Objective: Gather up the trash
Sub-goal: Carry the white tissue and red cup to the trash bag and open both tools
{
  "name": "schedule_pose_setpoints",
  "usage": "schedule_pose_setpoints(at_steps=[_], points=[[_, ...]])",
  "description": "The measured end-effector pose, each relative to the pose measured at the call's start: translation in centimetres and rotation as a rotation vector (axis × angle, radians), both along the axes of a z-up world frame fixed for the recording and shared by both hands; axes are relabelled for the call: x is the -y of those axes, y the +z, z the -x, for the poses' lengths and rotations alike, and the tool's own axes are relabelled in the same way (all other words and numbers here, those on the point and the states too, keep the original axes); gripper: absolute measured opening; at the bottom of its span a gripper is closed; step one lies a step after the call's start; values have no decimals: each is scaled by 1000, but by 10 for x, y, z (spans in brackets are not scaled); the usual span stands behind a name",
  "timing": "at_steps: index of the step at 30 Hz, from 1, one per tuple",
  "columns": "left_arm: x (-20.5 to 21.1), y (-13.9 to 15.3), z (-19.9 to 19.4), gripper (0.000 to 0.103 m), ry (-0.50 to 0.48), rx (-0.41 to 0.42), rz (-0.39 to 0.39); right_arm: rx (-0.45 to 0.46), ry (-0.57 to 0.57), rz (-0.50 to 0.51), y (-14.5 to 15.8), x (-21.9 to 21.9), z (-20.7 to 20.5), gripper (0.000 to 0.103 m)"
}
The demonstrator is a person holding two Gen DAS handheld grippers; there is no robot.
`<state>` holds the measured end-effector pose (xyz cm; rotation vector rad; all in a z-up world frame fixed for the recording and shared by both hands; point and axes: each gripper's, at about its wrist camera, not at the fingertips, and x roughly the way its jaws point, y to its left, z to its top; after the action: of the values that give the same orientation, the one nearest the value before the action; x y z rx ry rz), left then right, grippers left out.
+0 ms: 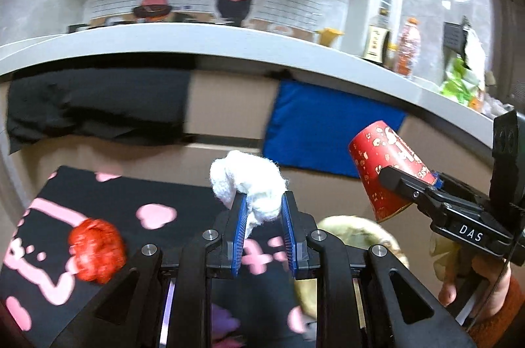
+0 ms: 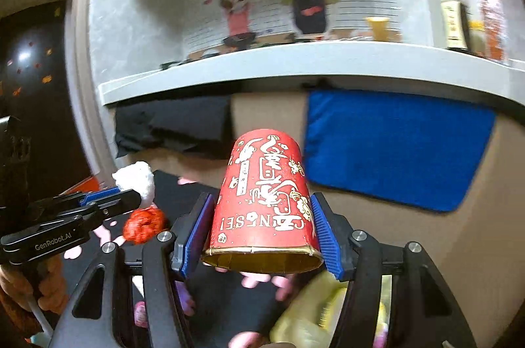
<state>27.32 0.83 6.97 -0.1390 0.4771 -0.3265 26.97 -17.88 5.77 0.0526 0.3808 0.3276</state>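
Observation:
My left gripper (image 1: 262, 210) is shut on a crumpled white tissue (image 1: 249, 184) and holds it above a black table with pink shapes (image 1: 183, 197). It also shows in the right wrist view (image 2: 131, 195) with the tissue (image 2: 136, 179). My right gripper (image 2: 262, 226) is shut on an upside-down red paper cup (image 2: 265, 200) with gold print, held in the air. The cup also shows in the left wrist view (image 1: 384, 171), to the right of the tissue. A red crumpled ball (image 1: 96, 253) lies on the table at the left; it also shows in the right wrist view (image 2: 144, 225).
A yellowish bag or wrapper (image 1: 354, 236) lies under the grippers, also in the right wrist view (image 2: 315, 312). Ahead is a beige cabinet with a blue cloth (image 1: 328, 131) and a black cloth (image 1: 98, 105) under a white counter (image 1: 229, 43) holding bottles (image 1: 408, 48).

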Motion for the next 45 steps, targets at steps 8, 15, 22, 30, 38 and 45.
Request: schedule_pose_setpoints(at_steps=[8,15,22,30,38,45], points=[[55,11,-6,22,-85,9,-14,-6,-106,-23,-3,68,17,57],[104,9,-10,22,-166,12,-30,-21,-161,-69,-13,106,21,58],[134,-3,-20,22,-207,-19,-22,-26,-182,-77,-22,124,19,58],[152,-24,-28,22,-230,-66,-15,-55,-191,-107,-35,140,12,58],[162,-41,-28,22,-261,-94,-17,-86,-194,-130,-47,147,9,59],[167,-64,-29,22,-283,-156,-5,-129,-198,-143,-63,150,7,59]])
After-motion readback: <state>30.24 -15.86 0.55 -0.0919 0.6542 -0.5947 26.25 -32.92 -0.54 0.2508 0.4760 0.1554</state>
